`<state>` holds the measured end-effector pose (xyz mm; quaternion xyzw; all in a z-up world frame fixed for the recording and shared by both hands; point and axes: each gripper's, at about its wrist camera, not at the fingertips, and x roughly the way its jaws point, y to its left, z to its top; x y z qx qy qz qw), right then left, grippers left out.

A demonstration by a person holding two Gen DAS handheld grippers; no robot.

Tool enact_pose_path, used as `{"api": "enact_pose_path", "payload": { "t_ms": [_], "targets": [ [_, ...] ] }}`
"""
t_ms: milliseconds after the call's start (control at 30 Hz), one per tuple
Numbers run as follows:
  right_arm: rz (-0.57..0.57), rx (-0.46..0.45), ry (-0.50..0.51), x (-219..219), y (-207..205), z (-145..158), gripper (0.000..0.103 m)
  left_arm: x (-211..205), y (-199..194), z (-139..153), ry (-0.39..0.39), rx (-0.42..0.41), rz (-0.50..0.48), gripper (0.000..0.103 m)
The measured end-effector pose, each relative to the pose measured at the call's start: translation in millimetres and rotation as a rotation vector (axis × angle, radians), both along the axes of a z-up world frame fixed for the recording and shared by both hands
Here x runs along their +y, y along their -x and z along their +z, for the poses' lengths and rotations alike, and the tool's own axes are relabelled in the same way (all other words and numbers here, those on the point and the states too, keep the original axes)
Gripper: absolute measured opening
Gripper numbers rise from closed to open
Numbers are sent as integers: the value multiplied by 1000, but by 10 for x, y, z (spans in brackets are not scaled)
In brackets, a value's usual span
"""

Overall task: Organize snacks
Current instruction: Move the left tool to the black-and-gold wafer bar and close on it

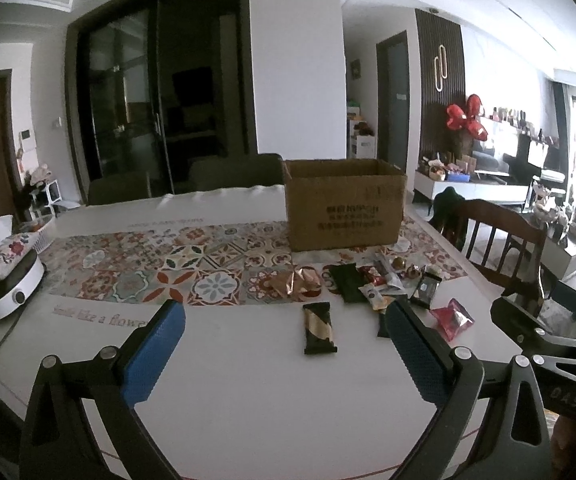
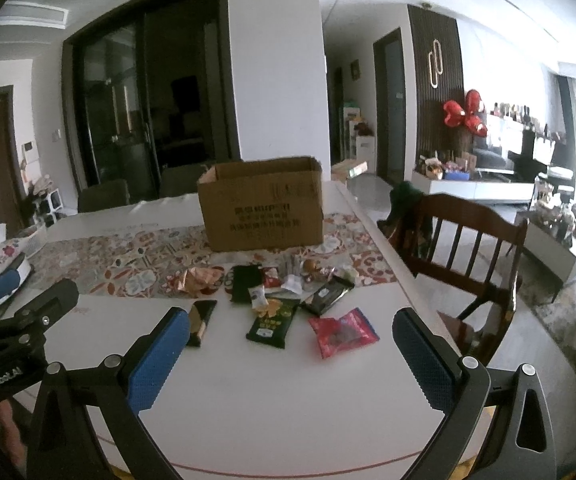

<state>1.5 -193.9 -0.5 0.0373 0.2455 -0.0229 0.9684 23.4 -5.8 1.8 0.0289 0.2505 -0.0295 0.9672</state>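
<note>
Several snack packets lie on the white table in front of an open cardboard box (image 1: 344, 204), which also shows in the right wrist view (image 2: 261, 204). A black-and-gold bar (image 1: 319, 329) lies nearest my left gripper (image 1: 283, 320), which is open and empty above the table. A green packet (image 2: 273, 322) and a red packet (image 2: 342, 332) lie ahead of my right gripper (image 2: 292, 332), also open and empty. A gold wrapper (image 1: 296, 282) and dark packets (image 1: 348, 282) lie on the patterned runner. The right gripper's body shows at the left wrist view's right edge.
A patterned runner (image 1: 159, 268) crosses the table. A white appliance (image 1: 11, 292) with a tissue box stands at the left edge. A wooden chair (image 2: 460, 248) stands at the table's right side. Dark chairs (image 1: 231, 172) stand behind the table.
</note>
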Motion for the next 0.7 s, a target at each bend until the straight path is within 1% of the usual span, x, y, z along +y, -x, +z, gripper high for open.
{"api": "enact_pose_path", "payload": {
  "t_ms": [267, 500, 700],
  "targets": [
    [-12, 73, -18, -135, -275, -210, 102, -106, -296, -187, -26, 69, 5, 90],
    [-50, 135, -32, -231, -548, -398, 102, -174, -591, -383, -27, 144, -13, 87],
    [-69, 184, -35, -274, -774, -559, 101, -242, -853, -592, -20, 230, -38, 82]
  ]
}}
